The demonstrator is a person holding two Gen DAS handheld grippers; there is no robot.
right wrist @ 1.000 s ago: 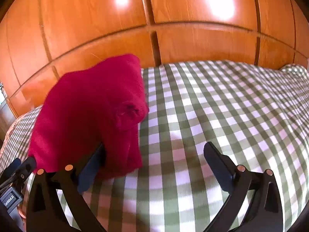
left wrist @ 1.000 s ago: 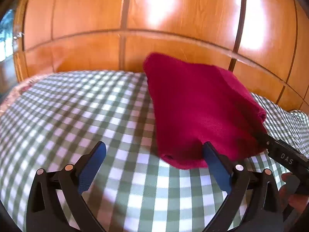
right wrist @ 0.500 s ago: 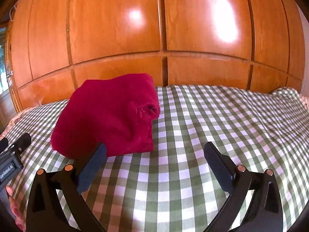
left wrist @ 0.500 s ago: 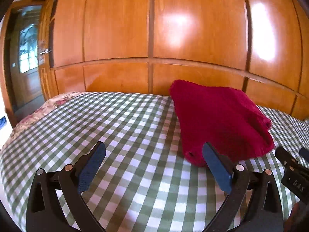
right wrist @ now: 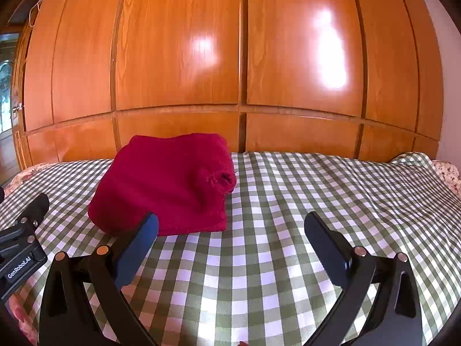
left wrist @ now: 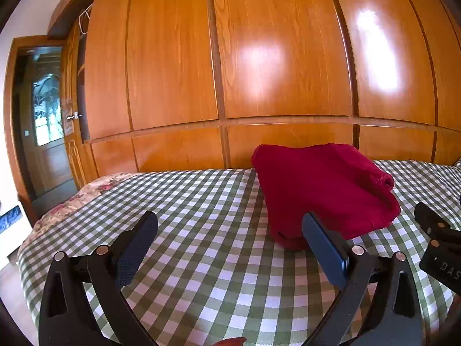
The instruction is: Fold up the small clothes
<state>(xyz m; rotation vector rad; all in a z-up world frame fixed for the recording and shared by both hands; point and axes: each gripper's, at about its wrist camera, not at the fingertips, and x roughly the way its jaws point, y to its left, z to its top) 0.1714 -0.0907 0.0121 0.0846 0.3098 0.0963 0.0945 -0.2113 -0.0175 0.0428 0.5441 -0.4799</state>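
a big wall of glossy orange wooden wardrobe doors (left wrist: pixel 276 66) stands behind the bed, and the bed is covered with a green and white checked sheet (left wrist: pixel 207 230). the red garment (left wrist: pixel 325 190) lies on that sheet as a thick folded bundle, near the far edge by the doors, with a rolled cuff or sleeve end sticking out on its right side. my left tongs (left wrist: pixel 227 245) are released, fingers spread wide with nothing between them, low over the sheet with the bundle just past the right finger. my right tongs (right wrist: pixel 230 245) are released too, also bare, the bundle just past their left finger. the fold looks done to me, or nearly. what could go wrong now: the bundle is plump and soft, so a finger catching its near edge could drag the top layer open, and that loose cuff could snag and unroll if i brush by.
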